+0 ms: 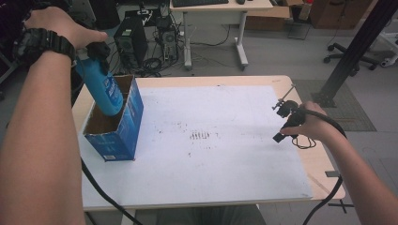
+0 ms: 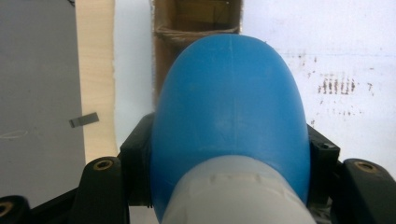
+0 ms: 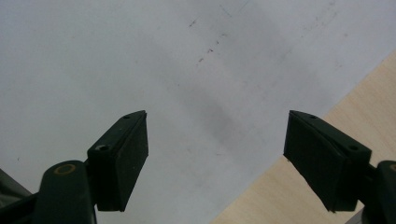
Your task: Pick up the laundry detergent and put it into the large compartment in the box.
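My left gripper [image 1: 95,52] is high over the table's left side, shut on a blue bottle [image 1: 104,91] near its top. The bottle hangs tilted, its lower end inside the open top of a blue cardboard box [image 1: 123,133]. In the left gripper view the bottle [image 2: 229,107] sits between the black jaws, pale cap [image 2: 238,196] nearest the camera and the box's brown inside [image 2: 196,18] beyond. My right gripper [image 1: 281,123] rests low at the table's right side. Its jaws [image 3: 217,140] stand open over the white sheet [image 3: 163,60] with nothing between them.
A white sheet [image 1: 211,154] with dark smudges at its middle covers most of the wooden table [image 1: 324,164]. Cables trail off the front edge. Beyond the table are computer towers [image 1: 129,40], tangled cords, a desk and a black slanted post [image 1: 356,47].
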Available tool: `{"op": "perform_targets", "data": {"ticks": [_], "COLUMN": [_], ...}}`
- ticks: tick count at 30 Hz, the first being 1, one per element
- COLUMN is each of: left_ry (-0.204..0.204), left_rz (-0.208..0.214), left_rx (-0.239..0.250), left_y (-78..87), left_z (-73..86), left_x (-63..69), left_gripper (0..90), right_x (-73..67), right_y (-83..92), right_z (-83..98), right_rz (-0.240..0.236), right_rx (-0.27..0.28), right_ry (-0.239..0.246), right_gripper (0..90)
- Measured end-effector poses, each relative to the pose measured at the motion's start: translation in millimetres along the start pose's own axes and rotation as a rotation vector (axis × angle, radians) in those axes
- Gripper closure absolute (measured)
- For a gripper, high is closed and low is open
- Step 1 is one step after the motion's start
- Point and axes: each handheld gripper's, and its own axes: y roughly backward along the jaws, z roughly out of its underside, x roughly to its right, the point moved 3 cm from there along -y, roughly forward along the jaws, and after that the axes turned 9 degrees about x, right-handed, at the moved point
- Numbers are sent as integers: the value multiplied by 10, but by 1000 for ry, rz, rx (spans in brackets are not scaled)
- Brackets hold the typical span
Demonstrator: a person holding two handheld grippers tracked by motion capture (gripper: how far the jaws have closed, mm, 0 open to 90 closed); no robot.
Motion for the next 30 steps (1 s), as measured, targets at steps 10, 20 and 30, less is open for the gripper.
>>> {"op": "perform_targets", "data": {"ticks": [10,20,30], "left_ry": [8,23,27], "left_rz": [-12,-10,-8], "left_rx": [-14,-11,-17], "left_y": [-34,-41,-74], "left_z": [22,32,37], "left_x": [-84,-141,-175], "left_gripper": [375,375,375], "right_x": [-14,-22,-23], "right_y": [-22,-25,-40], "right_z": [1,-2,0], "right_rz": [-4,-3,-5], "right_rx": [-6,-4,-8], "right_ry": [2,1,-1], "right_gripper": [222,222,221]}}
